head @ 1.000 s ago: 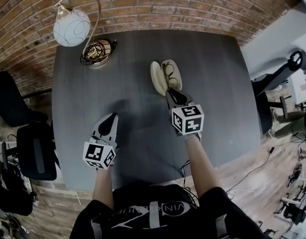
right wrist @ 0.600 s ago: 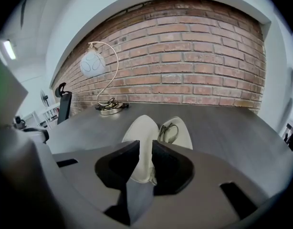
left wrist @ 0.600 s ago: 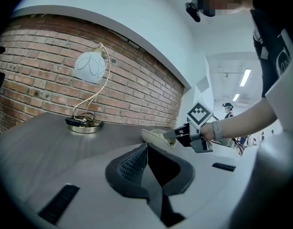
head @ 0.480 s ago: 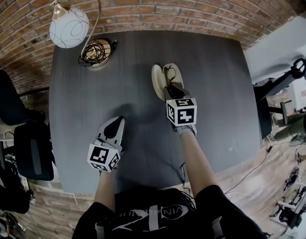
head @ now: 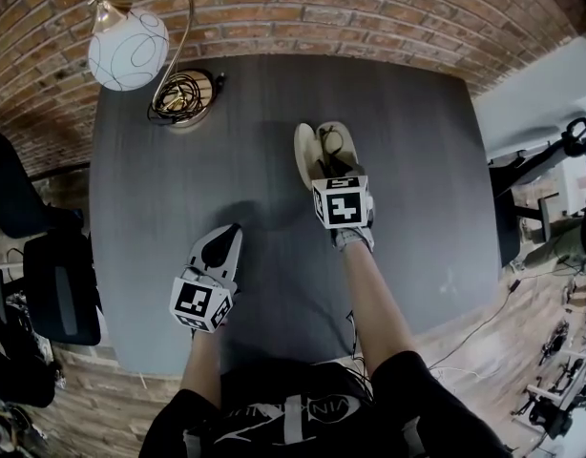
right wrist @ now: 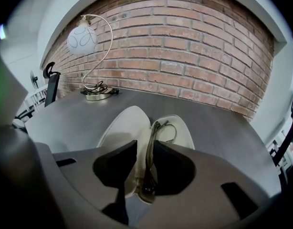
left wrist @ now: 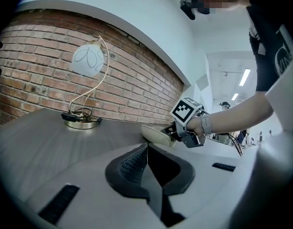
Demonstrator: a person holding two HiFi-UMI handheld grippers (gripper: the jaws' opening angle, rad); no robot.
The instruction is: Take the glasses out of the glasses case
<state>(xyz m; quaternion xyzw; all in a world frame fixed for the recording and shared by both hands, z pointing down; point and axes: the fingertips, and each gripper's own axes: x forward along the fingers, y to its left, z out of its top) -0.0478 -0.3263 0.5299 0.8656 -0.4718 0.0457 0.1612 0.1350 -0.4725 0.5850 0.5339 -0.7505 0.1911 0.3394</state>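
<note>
Right gripper (right wrist: 145, 143) jaws apart astride glasses (right wrist: 156, 126) in open case (right wrist: 125, 123); left gripper (left wrist: 147, 146) closed

A: What stands at the table's (head: 417, 160) far left corner?
B: Lamp (head: 128, 49), white globe on a curved brass stem; cable (head: 178, 92) coiled on its base (head: 201, 88). Brick wall (head: 369, 8) behind; black chairs (head: 59, 289) left.

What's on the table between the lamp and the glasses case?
Nothing, only bare table between lamp and glasses case; the head view shows it.
</note>
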